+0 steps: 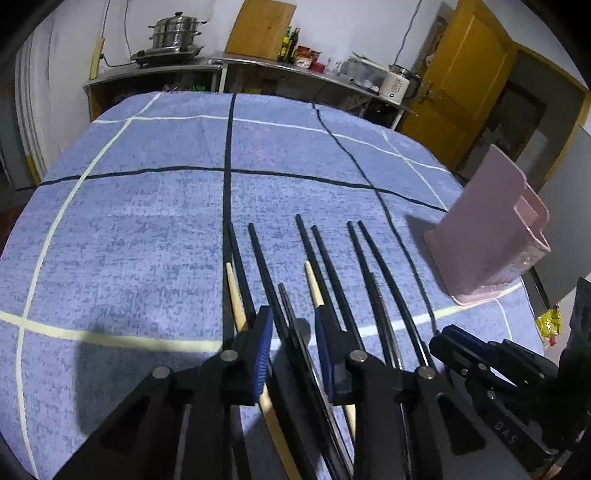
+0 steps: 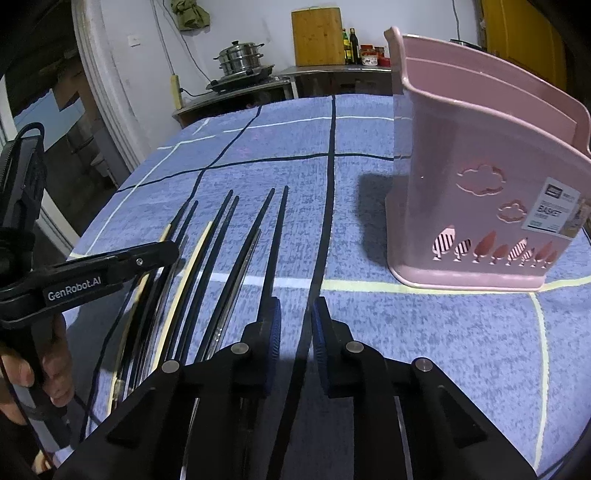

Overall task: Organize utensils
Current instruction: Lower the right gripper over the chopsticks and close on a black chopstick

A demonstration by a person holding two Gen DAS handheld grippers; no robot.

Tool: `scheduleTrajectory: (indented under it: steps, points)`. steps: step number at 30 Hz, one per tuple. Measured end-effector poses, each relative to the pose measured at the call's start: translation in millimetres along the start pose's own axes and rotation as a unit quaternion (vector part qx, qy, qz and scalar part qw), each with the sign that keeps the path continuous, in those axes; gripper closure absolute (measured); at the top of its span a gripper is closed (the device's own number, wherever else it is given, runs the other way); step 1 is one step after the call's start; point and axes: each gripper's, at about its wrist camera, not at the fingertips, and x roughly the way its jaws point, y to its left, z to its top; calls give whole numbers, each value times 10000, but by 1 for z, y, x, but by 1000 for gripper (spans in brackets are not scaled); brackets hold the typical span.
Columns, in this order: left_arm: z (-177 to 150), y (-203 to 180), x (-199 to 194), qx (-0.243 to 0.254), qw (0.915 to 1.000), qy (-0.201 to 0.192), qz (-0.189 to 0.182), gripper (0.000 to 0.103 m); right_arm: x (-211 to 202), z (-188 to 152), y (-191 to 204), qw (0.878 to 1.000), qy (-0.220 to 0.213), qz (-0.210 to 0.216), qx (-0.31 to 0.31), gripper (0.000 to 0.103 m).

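Several black chopsticks [image 1: 325, 258] and two pale wooden ones [image 1: 313, 282] lie side by side on the blue checked tablecloth [image 1: 147, 229], pointing away. My left gripper [image 1: 291, 325] is open low over them, its jaws astride a black chopstick [image 1: 286, 306]. My right gripper [image 2: 295, 314] is open above the rightmost black chopstick [image 2: 271, 258] and shows in the left wrist view [image 1: 454, 339]. A pink utensil basket [image 2: 480, 184] stands upright to the right, also in the left wrist view [image 1: 491, 229]. The left gripper shows in the right wrist view [image 2: 162, 253].
Beyond the table's far edge stands a steel counter [image 1: 258, 66] with a steamer pot [image 1: 177, 33], a cutting board [image 1: 260, 27], bottles and a rice cooker [image 1: 397, 85]. A yellow door [image 1: 465, 74] is at the right. A yellow wrapper [image 1: 550, 323] lies past the table's right edge.
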Motion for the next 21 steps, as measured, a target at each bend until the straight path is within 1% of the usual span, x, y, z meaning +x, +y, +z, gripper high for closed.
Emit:
scheduleTrajectory:
  steps: [6,12,17,21]
  points:
    - [3,3,4,-72,9999,-22,119,84,5,6,2,10000,49,3,-17,89]
    - [3,8,3,-238,9997,-75,48,85,8,15,9,9999,21,93,-52,89]
    - [6,8,9,-205,9996,-9,172,85,19,22,13,9998,111,92,-127,89]
    - [10,10,11,-300,9994,25,150,87,26,29,15,9997,173,27,-171,89]
